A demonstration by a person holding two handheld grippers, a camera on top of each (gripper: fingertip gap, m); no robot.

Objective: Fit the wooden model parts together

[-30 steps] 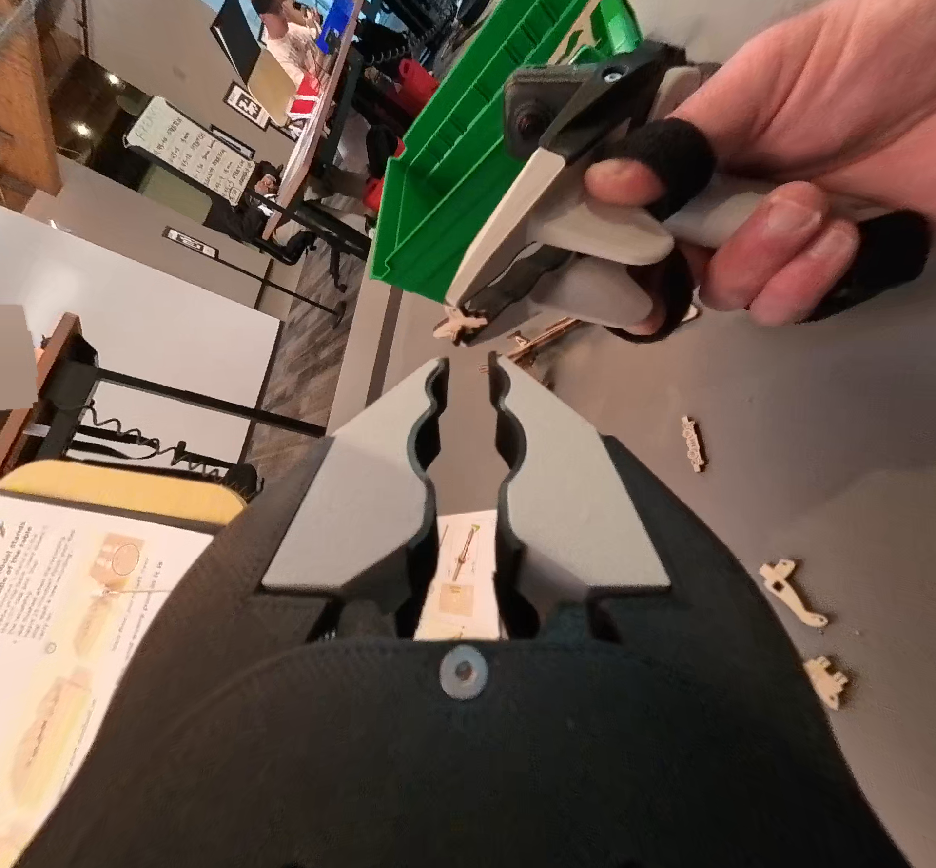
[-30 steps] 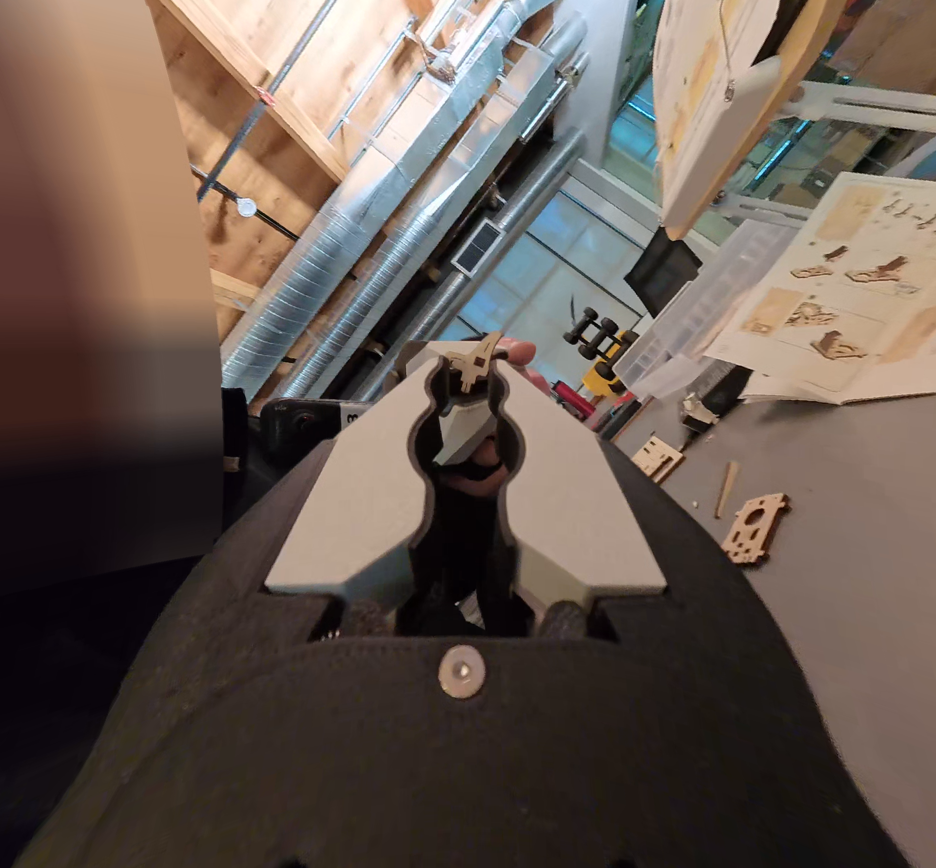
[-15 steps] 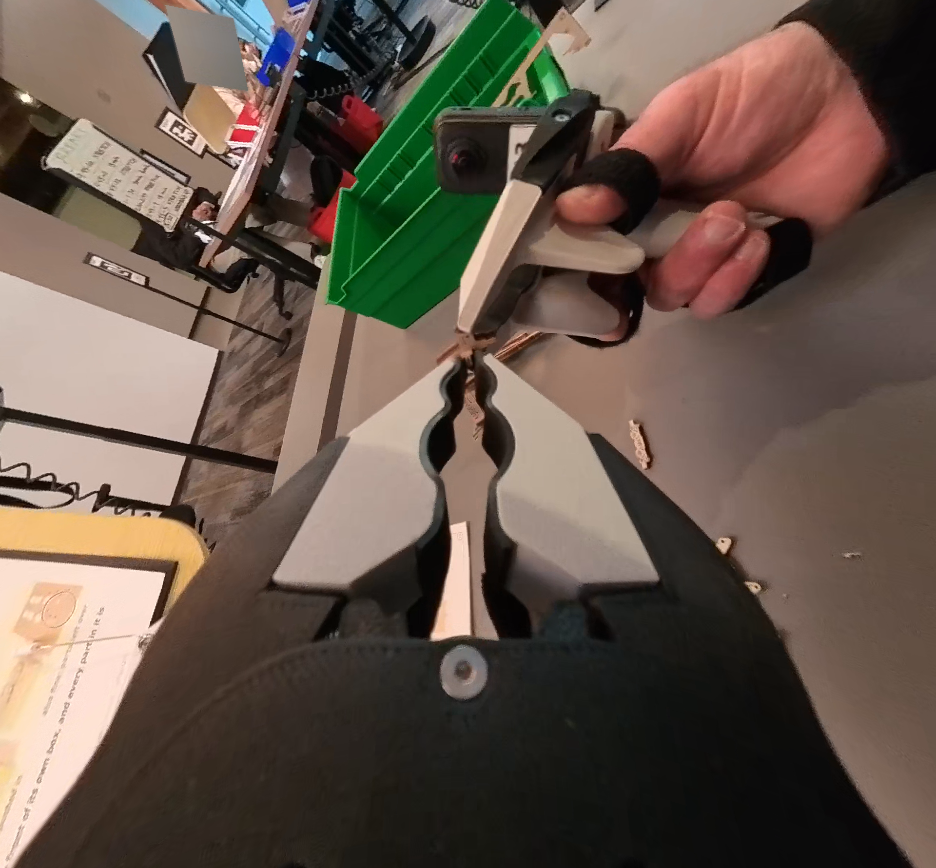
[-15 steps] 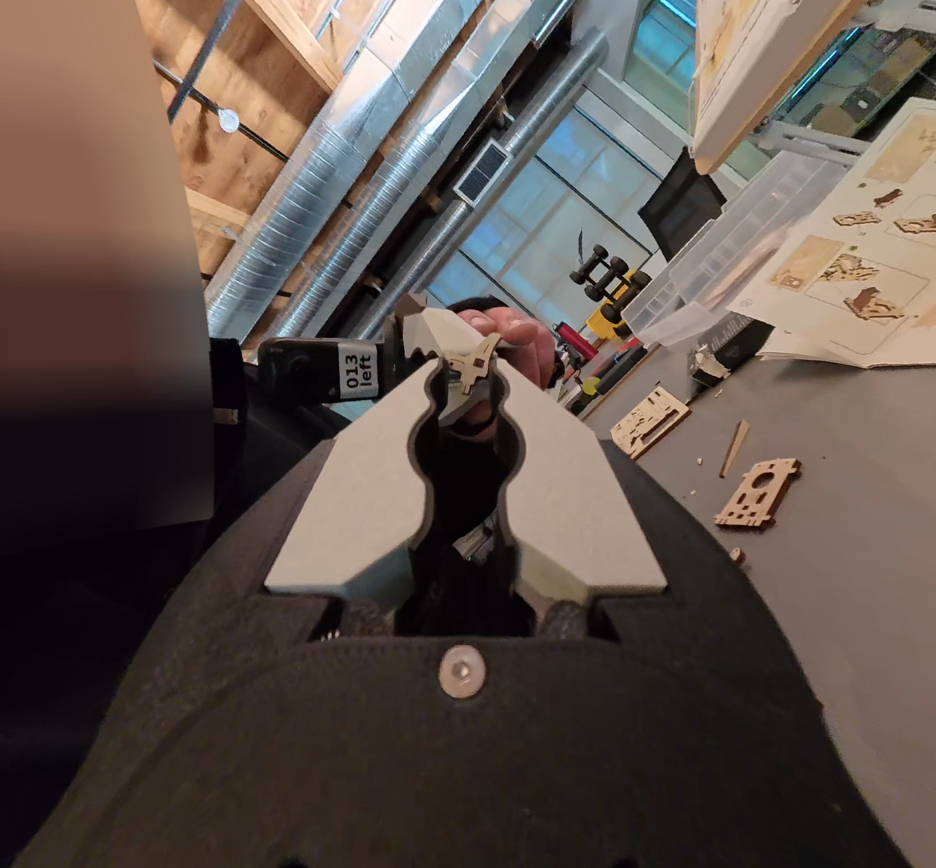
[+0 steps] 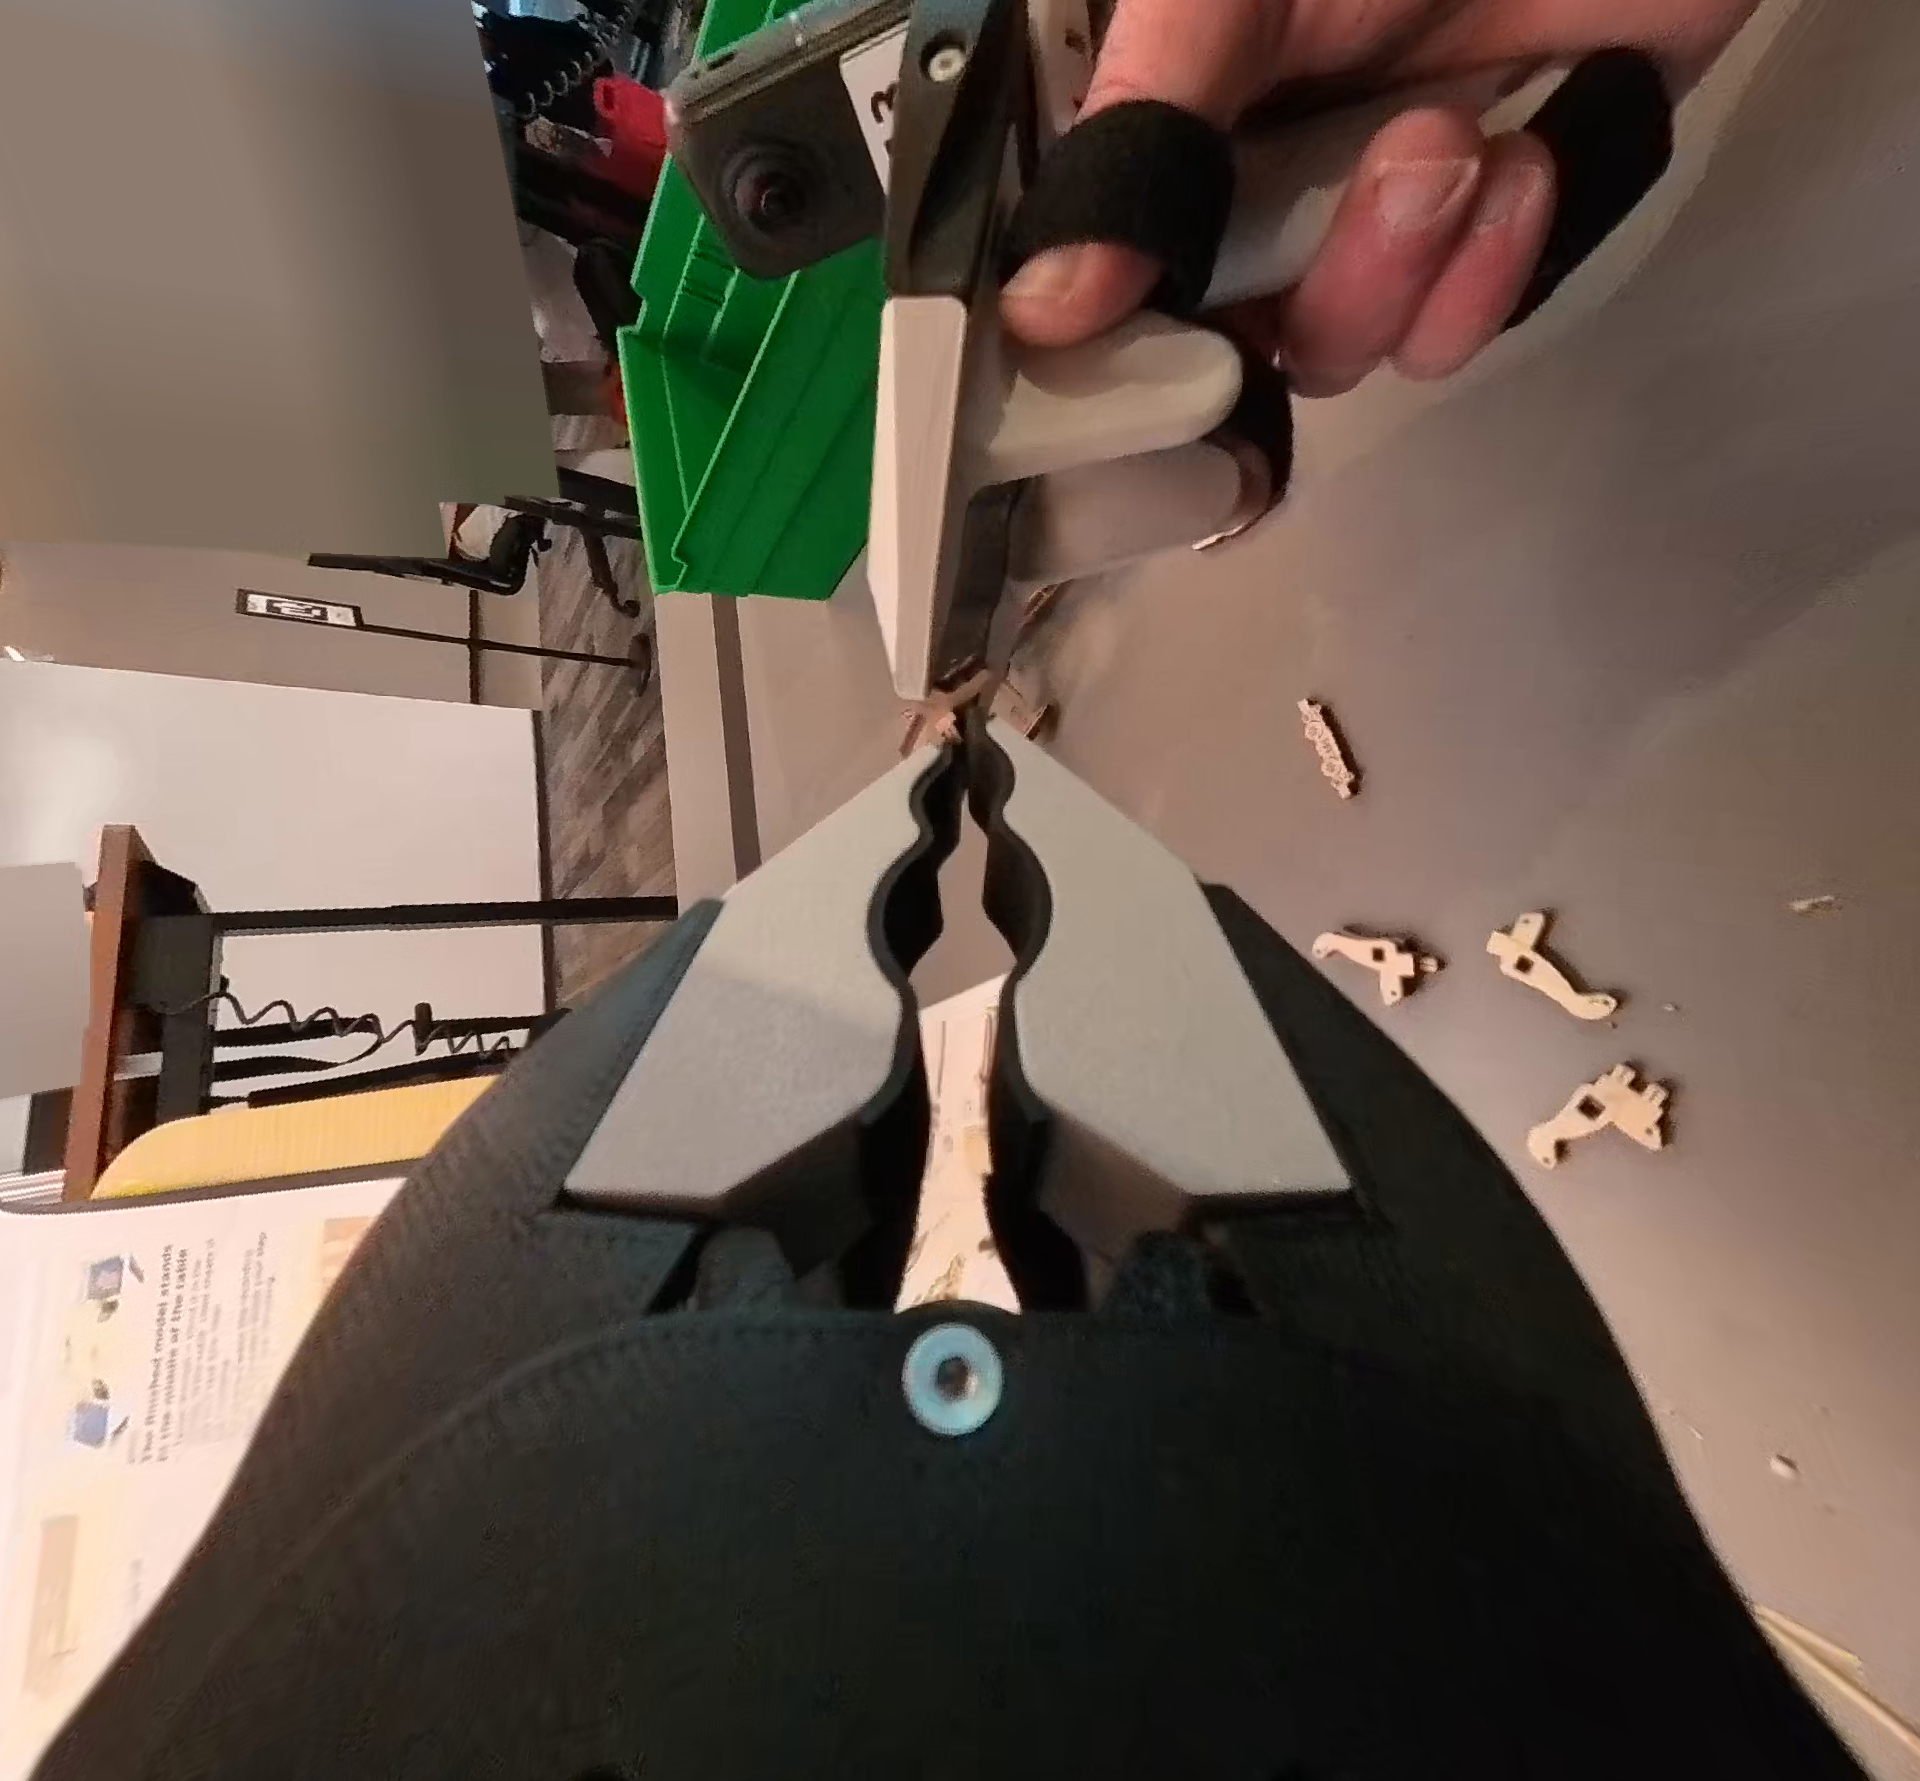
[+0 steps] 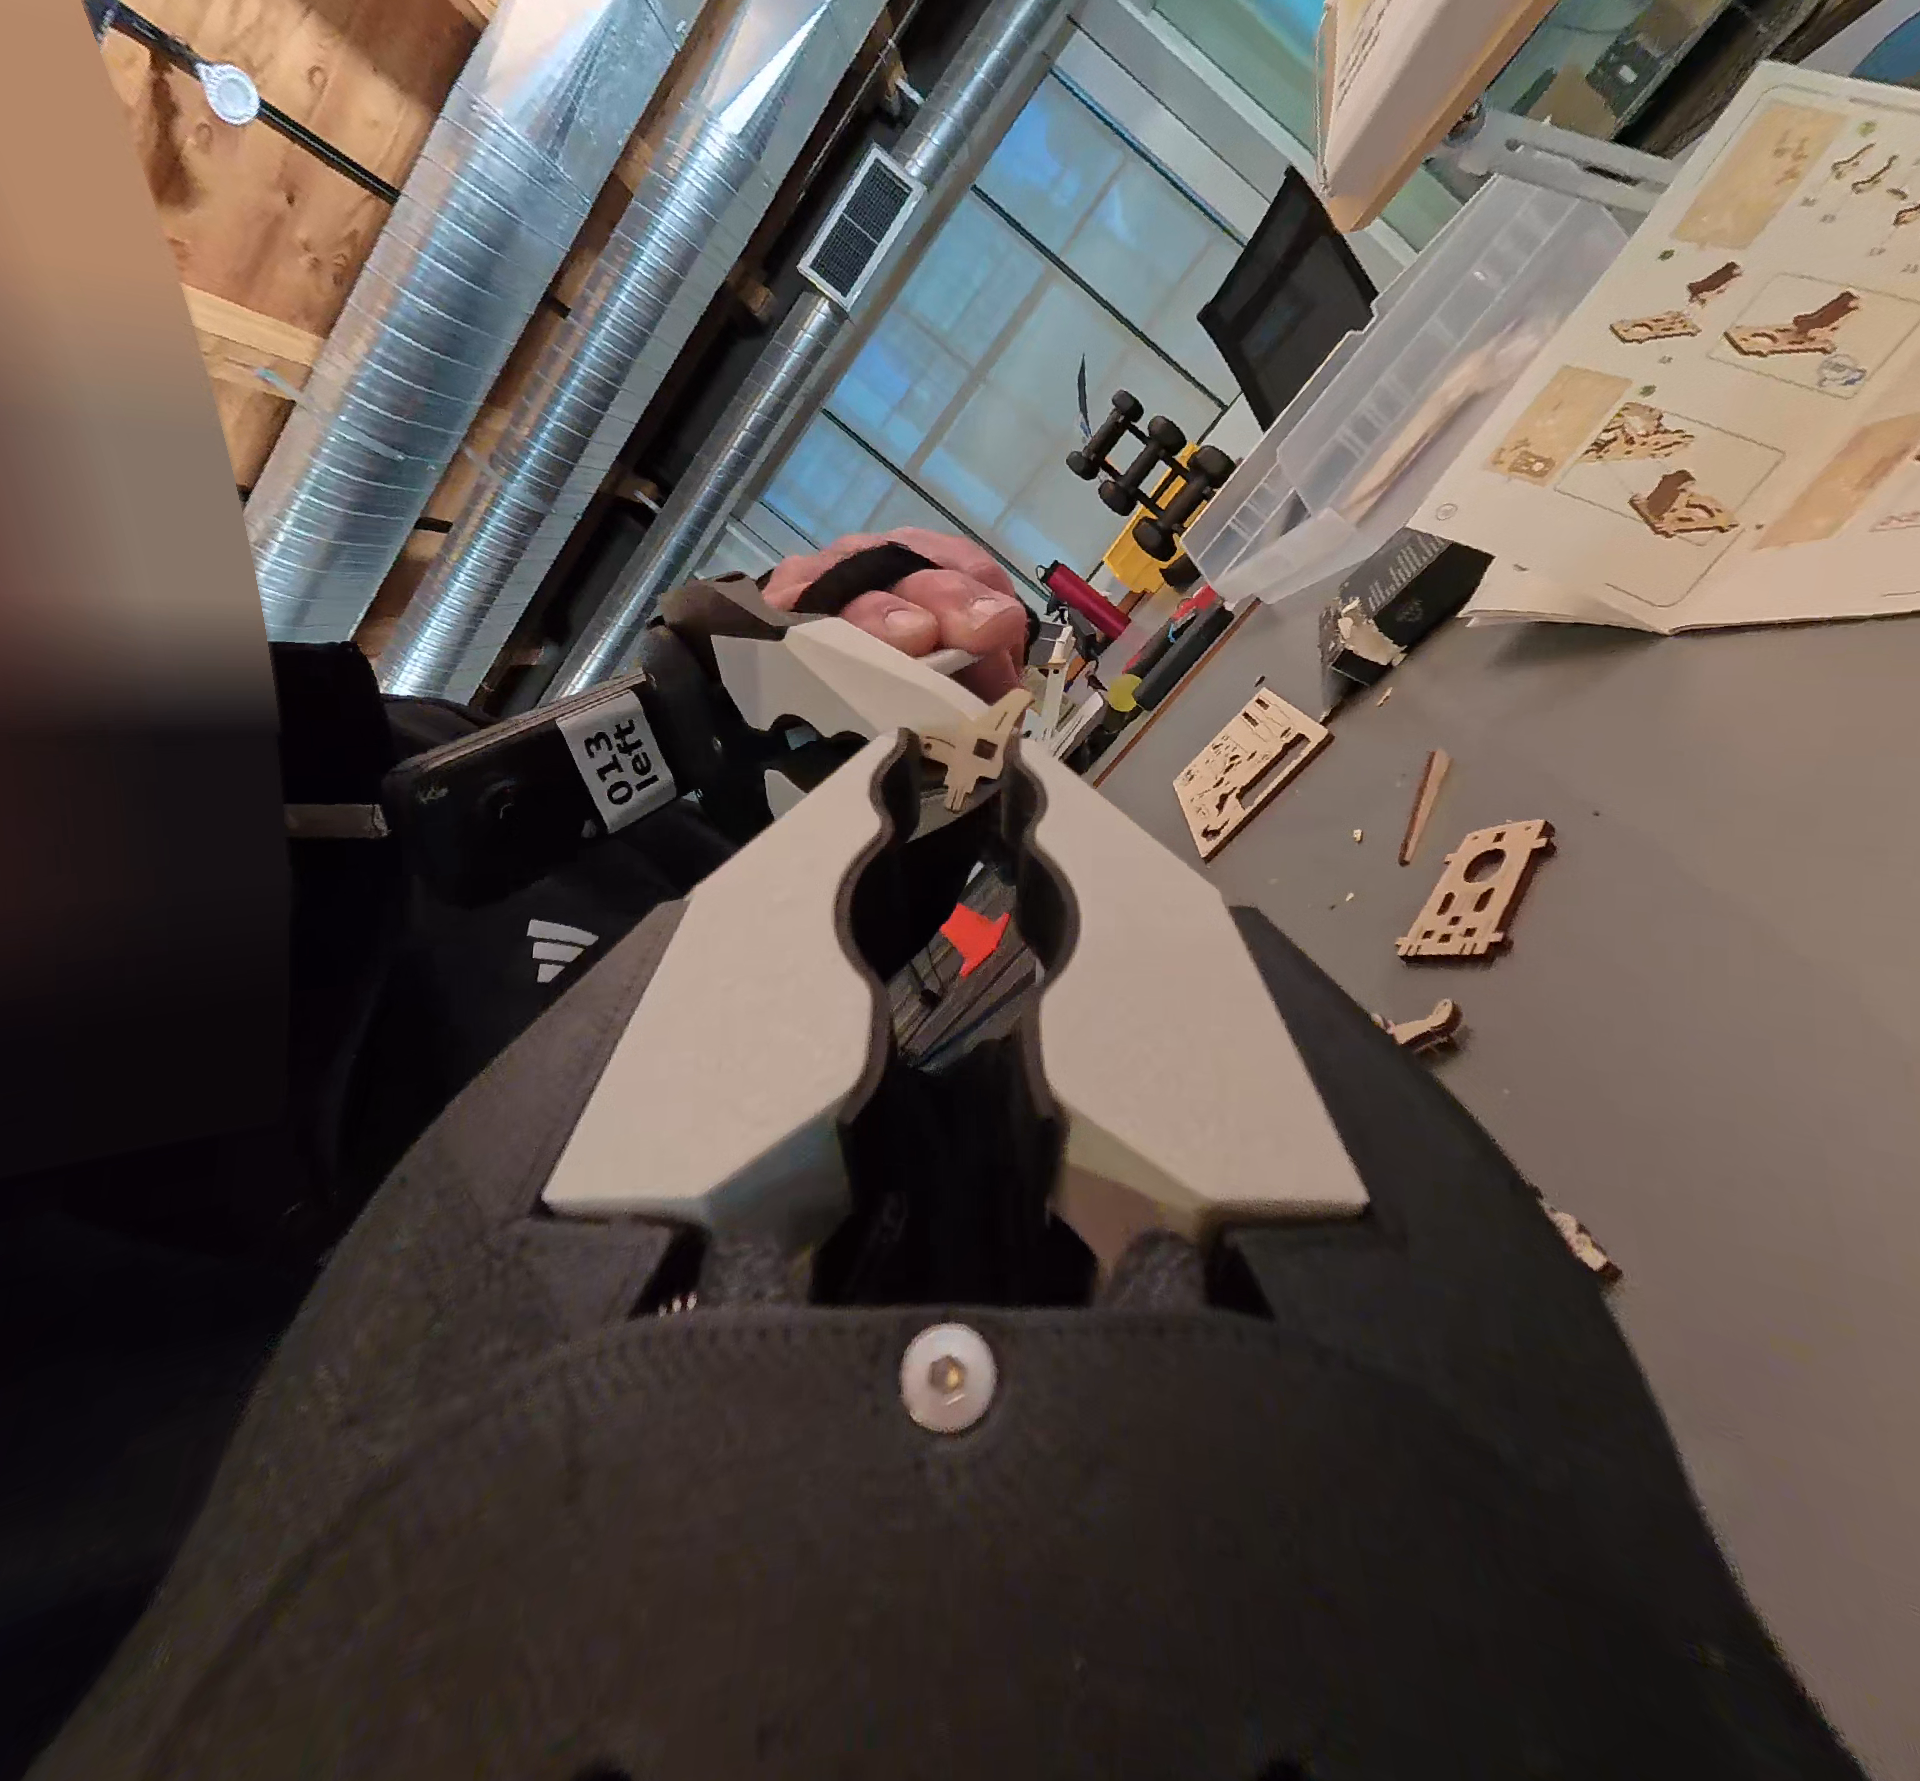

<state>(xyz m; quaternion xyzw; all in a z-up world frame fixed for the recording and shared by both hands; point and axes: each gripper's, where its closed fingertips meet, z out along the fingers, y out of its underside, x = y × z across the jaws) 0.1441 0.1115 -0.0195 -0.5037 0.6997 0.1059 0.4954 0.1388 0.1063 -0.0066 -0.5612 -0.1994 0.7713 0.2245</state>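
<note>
My right gripper (image 6: 961, 767) is shut on a small cross-shaped wooden part (image 6: 975, 749), held up above the grey table (image 6: 1662, 1004). In the left wrist view the right gripper (image 5: 940, 677) comes down from above with the part (image 5: 940, 715) at its tip. My left gripper (image 5: 968, 763) meets it tip to tip, its jaws closed on the part's free end, seen edge-on. In the right wrist view the left gripper (image 6: 992, 705) touches the part from behind. A hand holds each gripper.
Several loose wooden parts (image 5: 1377, 962) lie on the table to the right, and a green bin (image 5: 748, 381) stands behind. An instruction sheet (image 5: 156, 1368) lies left. A cut-out wooden sheet (image 6: 1247, 775), a holed plate (image 6: 1475, 890), a booklet (image 6: 1714, 381) and a clear box (image 6: 1403, 401) show. My two grippers' fingertips are within a few centimetres of each other.
My left gripper closed from open and moved up to the right gripper's tip, taking hold of the part's free end. The right gripper kept its grip and turned more upright.
</note>
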